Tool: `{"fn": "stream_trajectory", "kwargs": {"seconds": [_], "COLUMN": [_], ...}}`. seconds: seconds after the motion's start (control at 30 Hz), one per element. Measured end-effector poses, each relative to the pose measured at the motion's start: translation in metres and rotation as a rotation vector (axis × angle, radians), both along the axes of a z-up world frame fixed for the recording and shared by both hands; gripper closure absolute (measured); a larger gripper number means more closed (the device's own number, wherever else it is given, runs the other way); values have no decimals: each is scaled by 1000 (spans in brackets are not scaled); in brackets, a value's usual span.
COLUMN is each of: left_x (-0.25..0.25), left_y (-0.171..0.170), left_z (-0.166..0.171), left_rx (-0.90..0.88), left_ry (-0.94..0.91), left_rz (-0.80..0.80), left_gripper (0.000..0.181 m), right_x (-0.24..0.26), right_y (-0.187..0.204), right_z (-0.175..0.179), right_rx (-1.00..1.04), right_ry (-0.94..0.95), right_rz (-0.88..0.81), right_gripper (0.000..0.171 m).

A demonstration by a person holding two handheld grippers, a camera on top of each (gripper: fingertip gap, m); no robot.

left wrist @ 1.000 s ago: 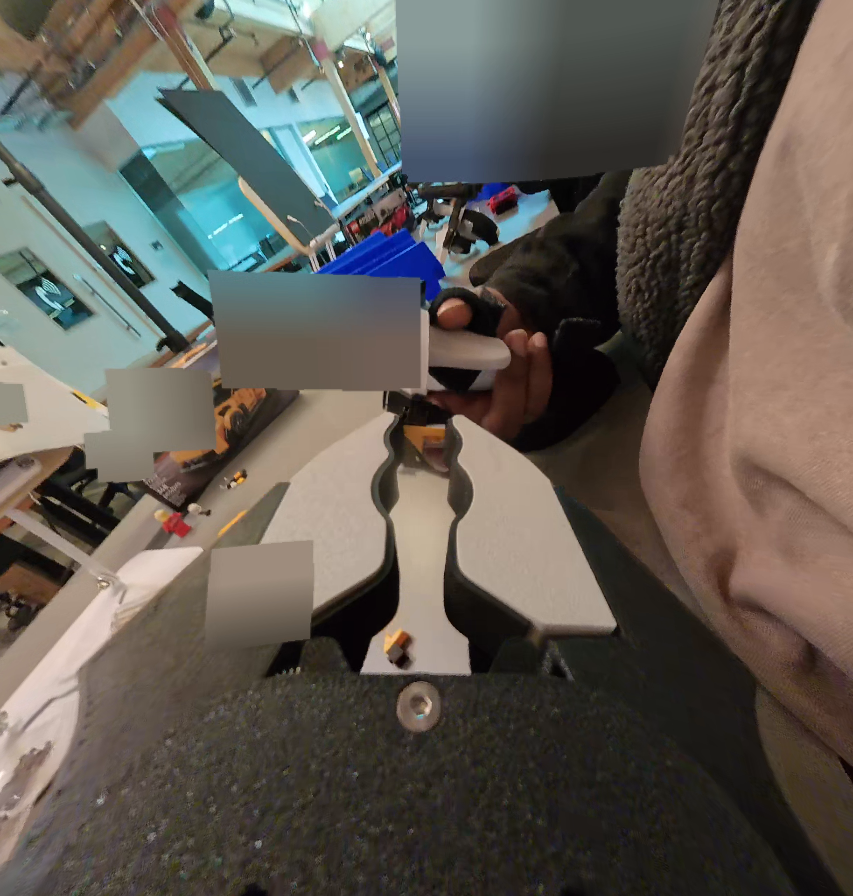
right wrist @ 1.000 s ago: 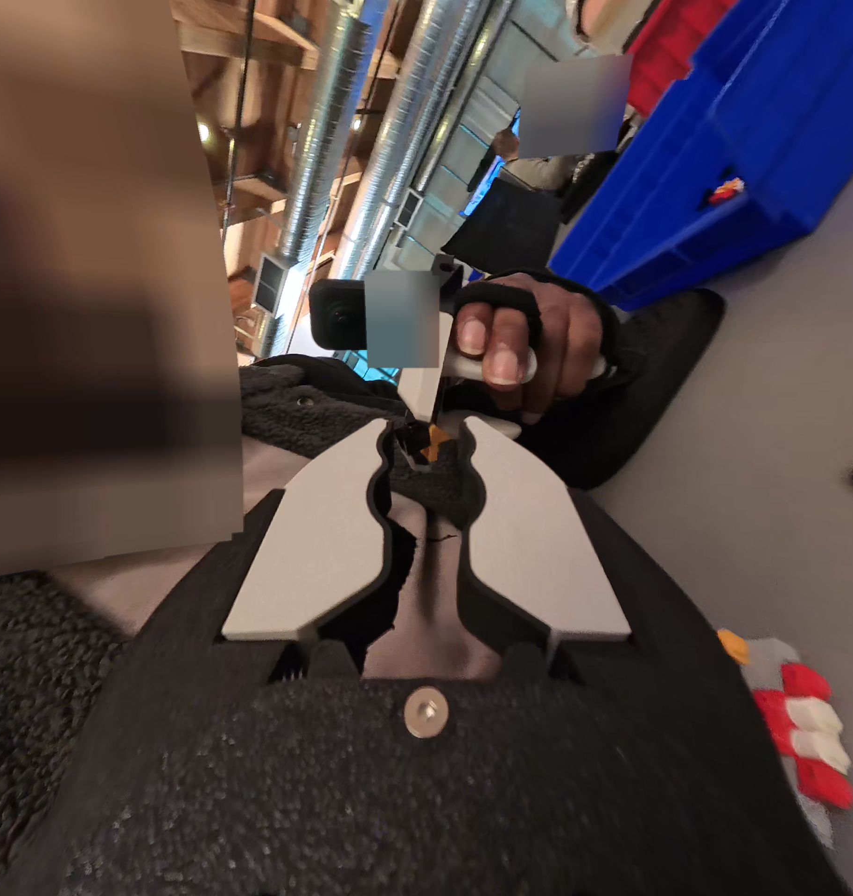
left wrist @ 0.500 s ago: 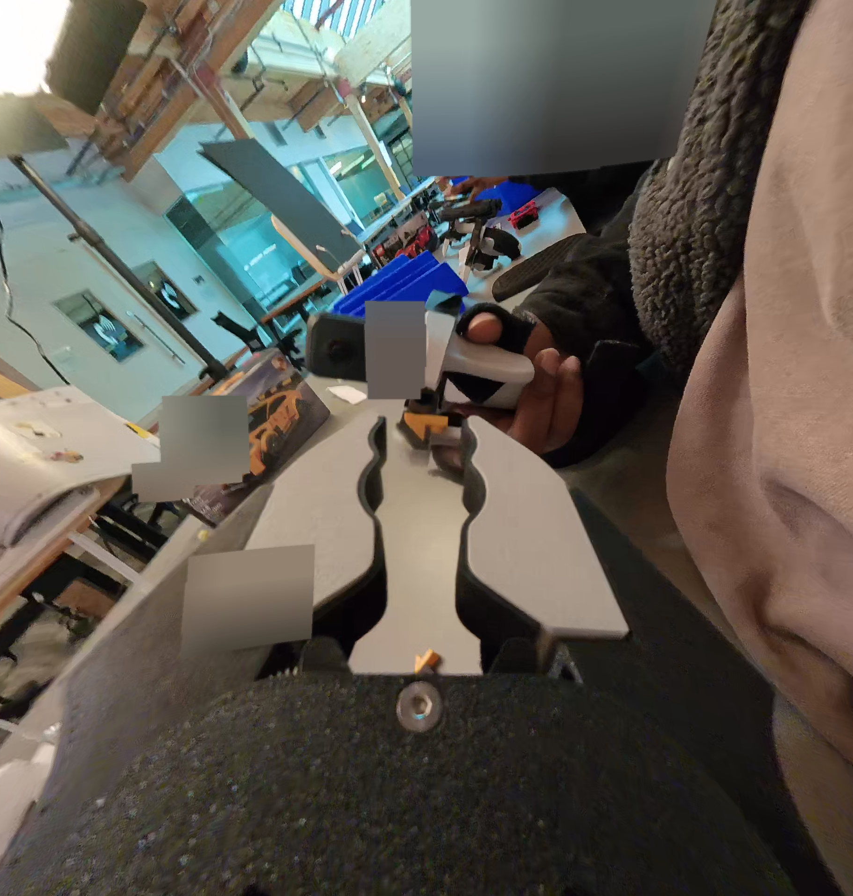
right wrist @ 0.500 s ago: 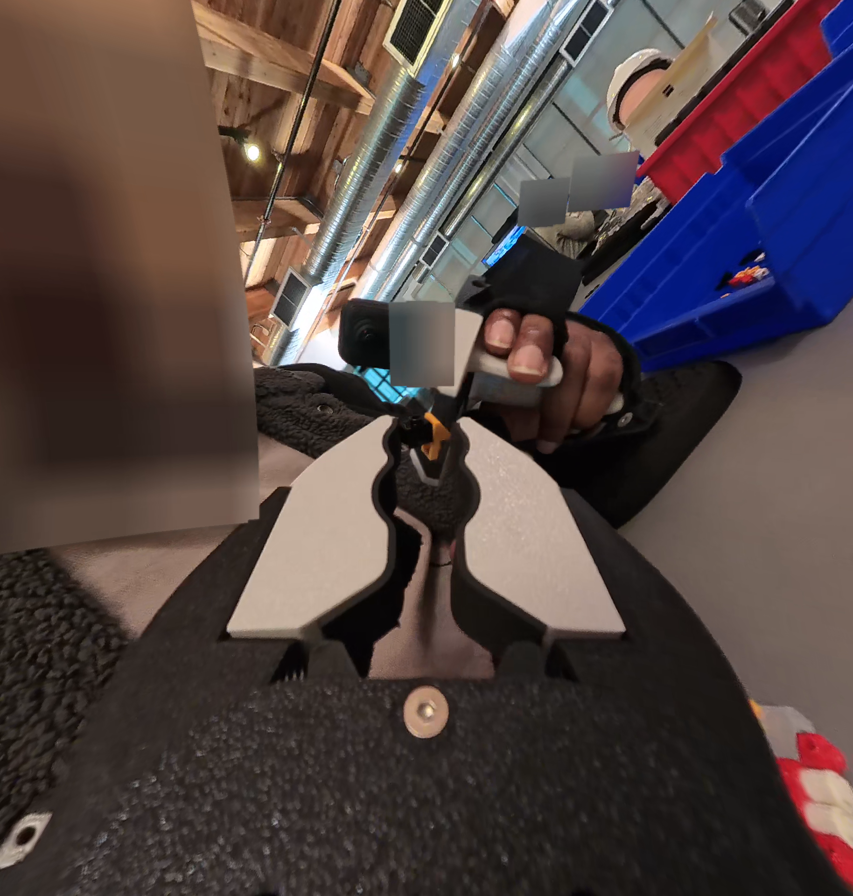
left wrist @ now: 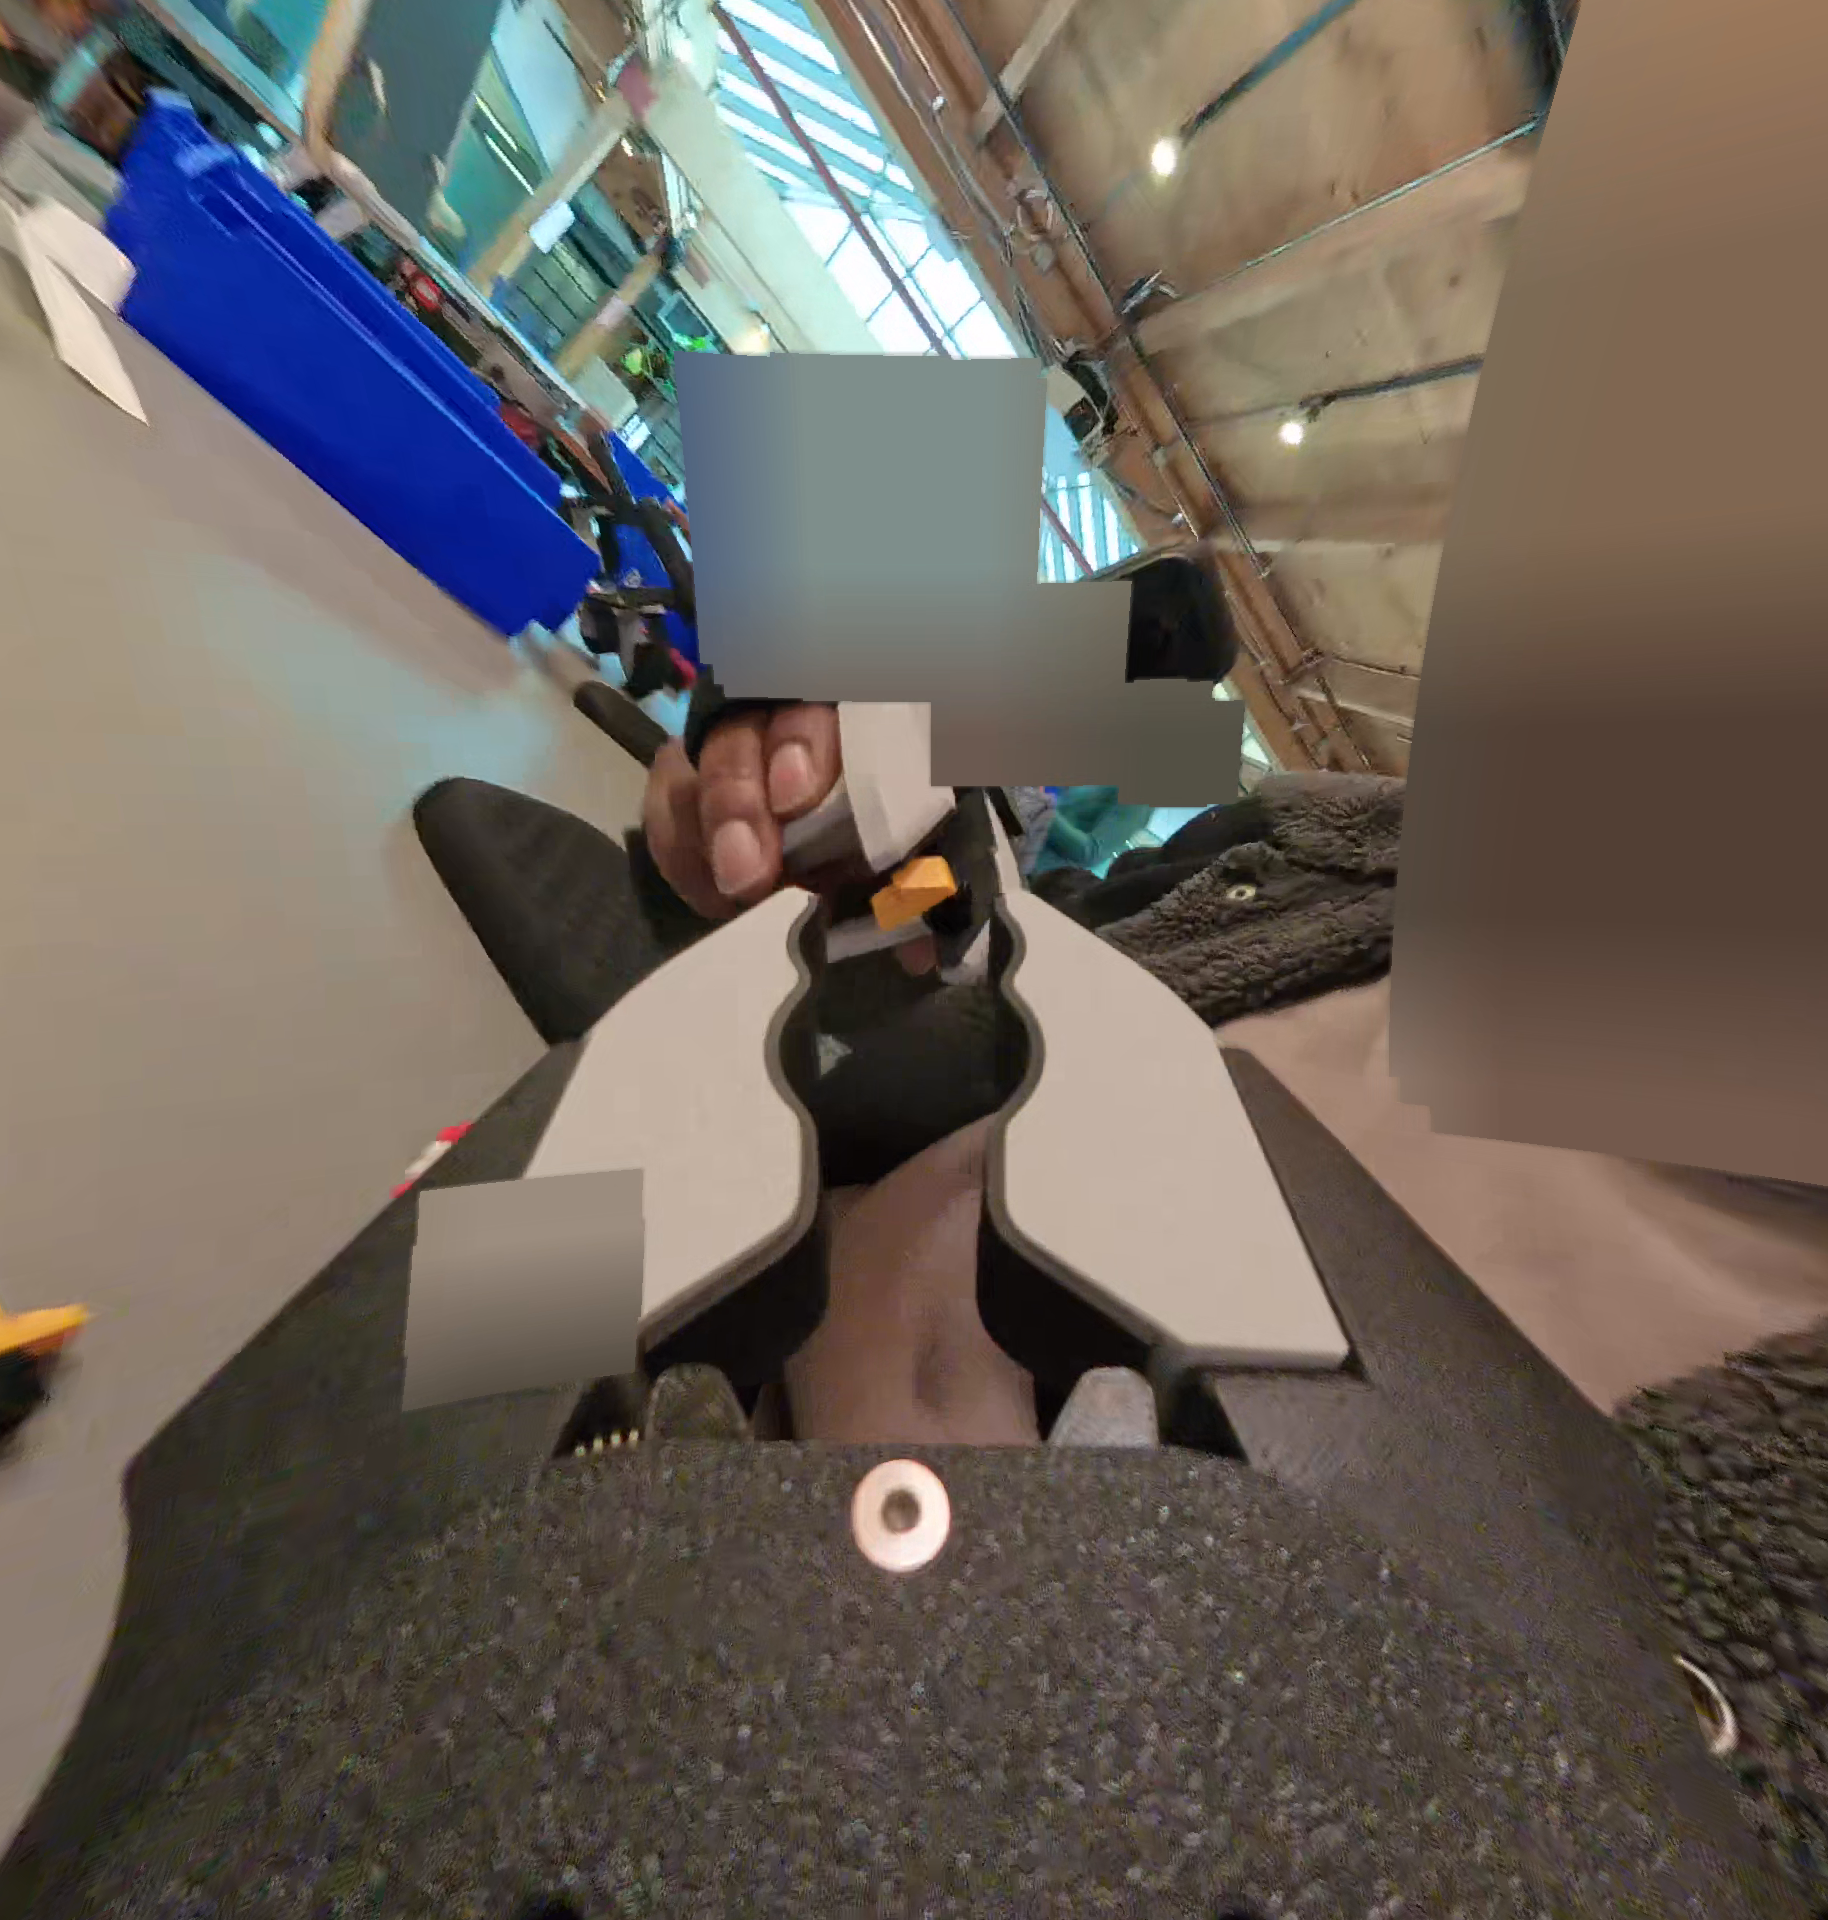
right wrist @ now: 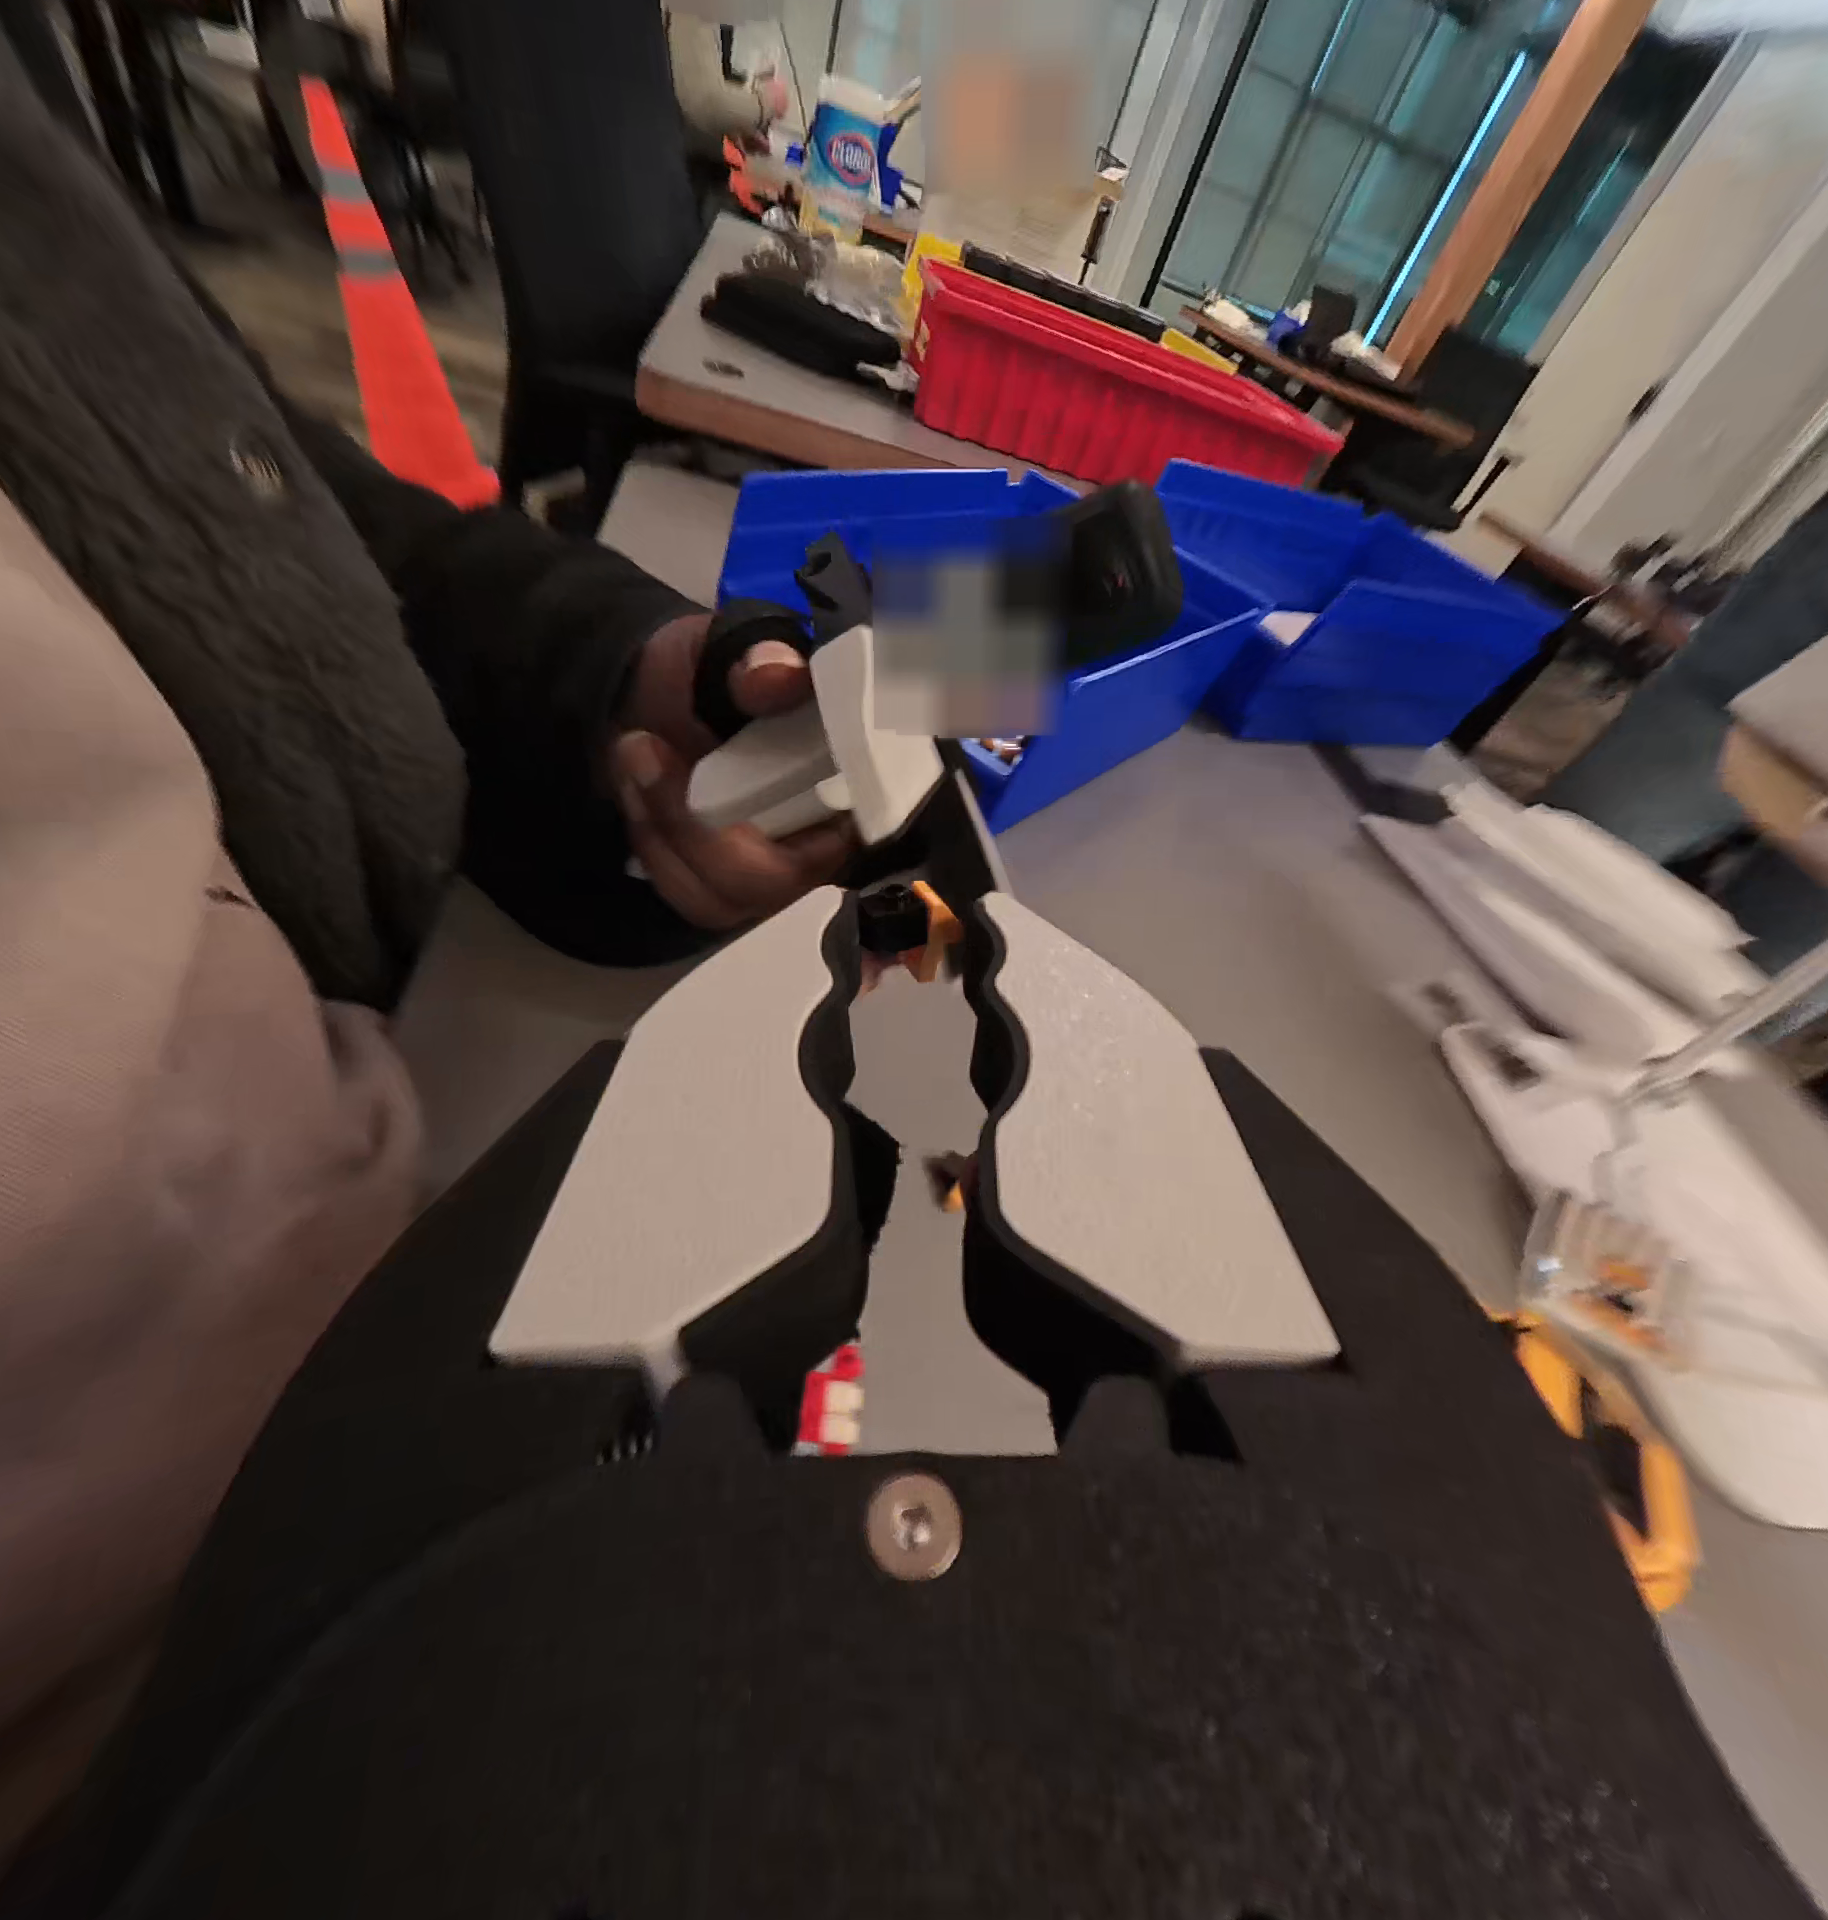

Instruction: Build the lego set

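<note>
Two handheld claws meet tip to tip above a smooth grey desk [right wrist: 1253, 935]. Each has two flat, pale grey fingers with wavy black inner edges, set on a rough black body with one silver screw.

In the left wrist view, the left claw [left wrist: 905, 925] has its fingers apart. At its tips sits a small orange brick [left wrist: 915, 894], held by the thin tips of the other claw; whether the left fingers touch it cannot be told. A bare hand [left wrist: 744, 810] in a black strap grips that other claw's white handle just beyond. Far to the left lie a long glossy blue bin [left wrist: 349, 384] and, nearer, a blurred yellow and black piece [left wrist: 6, 1351].

In the right wrist view, the right claw [right wrist: 905, 930] is narrowed at the tips, with a small black and orange lego piece [right wrist: 899, 925] between them; contact is not clear. A second hand [right wrist: 702, 790] holds the left claw's handle beyond. Behind it stand several blue bins [right wrist: 1357, 644], one ribbed red bin [right wrist: 1086, 395] and one orange cone [right wrist: 390, 343]. Right of the claw lie white sheets [right wrist: 1575, 935] and a yellow model [right wrist: 1637, 1475]. One red and white piece [right wrist: 832, 1403] shows low between the fingers. A labelled tub [right wrist: 842, 166] stands far behind
</note>
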State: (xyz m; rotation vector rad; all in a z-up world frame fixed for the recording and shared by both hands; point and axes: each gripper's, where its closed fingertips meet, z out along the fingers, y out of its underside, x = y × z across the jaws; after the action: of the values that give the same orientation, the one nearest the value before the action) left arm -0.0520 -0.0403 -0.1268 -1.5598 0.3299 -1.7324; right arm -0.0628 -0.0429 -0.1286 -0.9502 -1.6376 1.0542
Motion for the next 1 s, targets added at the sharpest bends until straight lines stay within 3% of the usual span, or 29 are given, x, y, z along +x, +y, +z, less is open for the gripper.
{"fn": "stream_trajectory", "kwargs": {"seconds": [0.43, 0.77, 1.0], "left_x": [14, 17, 17], "left_y": [-15, -16, -21], "left_z": [7, -7, -7], "left_rx": [0, -39, -26], "left_ry": [-87, 8, 11], "left_rz": [-134, -110, -159], "left_gripper": [163, 163, 163], "right_x": [-1, 2, 4], "right_y": [-13, -10, -14], "right_z": [4, -10, -11], "right_rx": [96, 475, 305], "right_ry": [83, 15, -9], "right_rz": [44, -30, 41], "right_gripper": [152, 153, 152]}}
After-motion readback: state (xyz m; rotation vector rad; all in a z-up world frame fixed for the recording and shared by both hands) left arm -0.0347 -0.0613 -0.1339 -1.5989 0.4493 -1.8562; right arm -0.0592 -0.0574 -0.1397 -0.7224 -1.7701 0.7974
